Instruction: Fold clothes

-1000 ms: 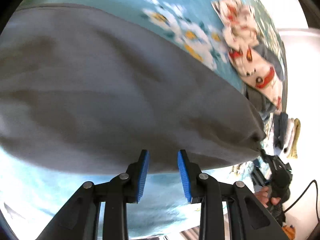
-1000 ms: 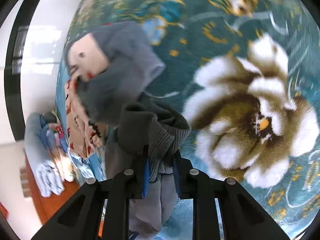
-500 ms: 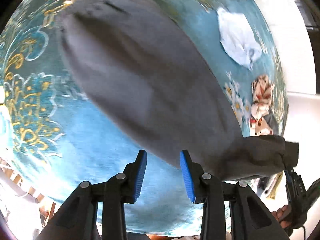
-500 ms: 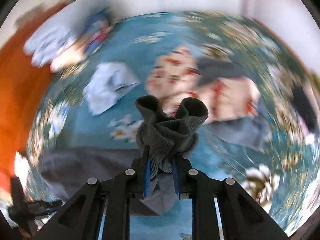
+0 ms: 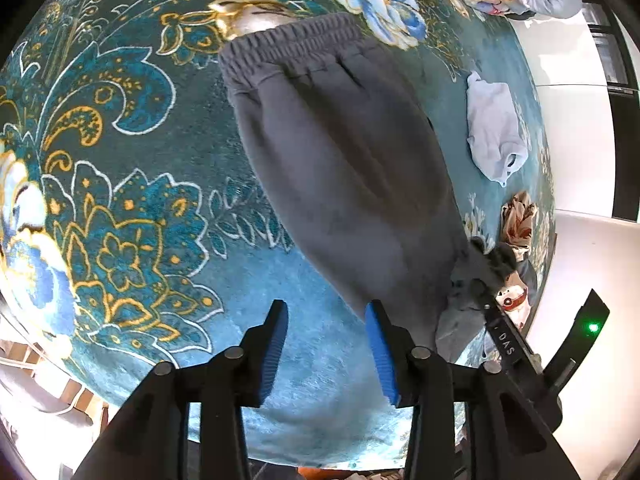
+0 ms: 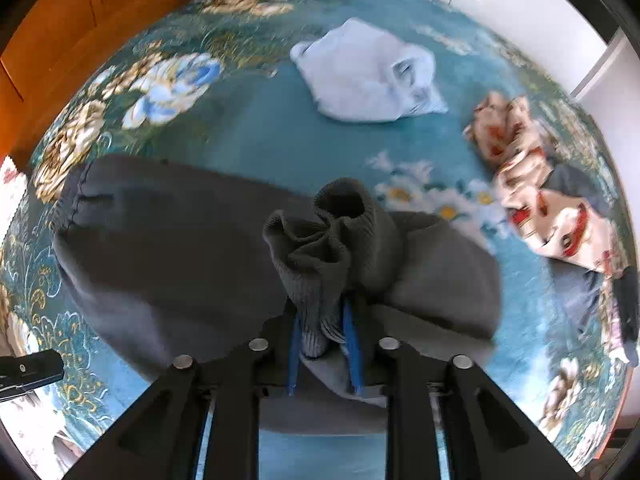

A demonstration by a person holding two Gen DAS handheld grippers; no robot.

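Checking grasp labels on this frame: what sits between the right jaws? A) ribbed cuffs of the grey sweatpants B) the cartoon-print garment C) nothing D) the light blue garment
A: in the right wrist view the grey sweatpants' bunched ribbed cuffs run down between the blue pads of the right gripper, while the light blue garment lies apart on the rug.

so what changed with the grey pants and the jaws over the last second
The right gripper swung the bunched cuffs round over the grey pants, which now lie stretched flat on the blue floral cover. Its jaws have just been opening a little, with the cuffs between them. The left gripper pulled back and its jaws have been opening, nothing between them. The pale blue garment stayed put.
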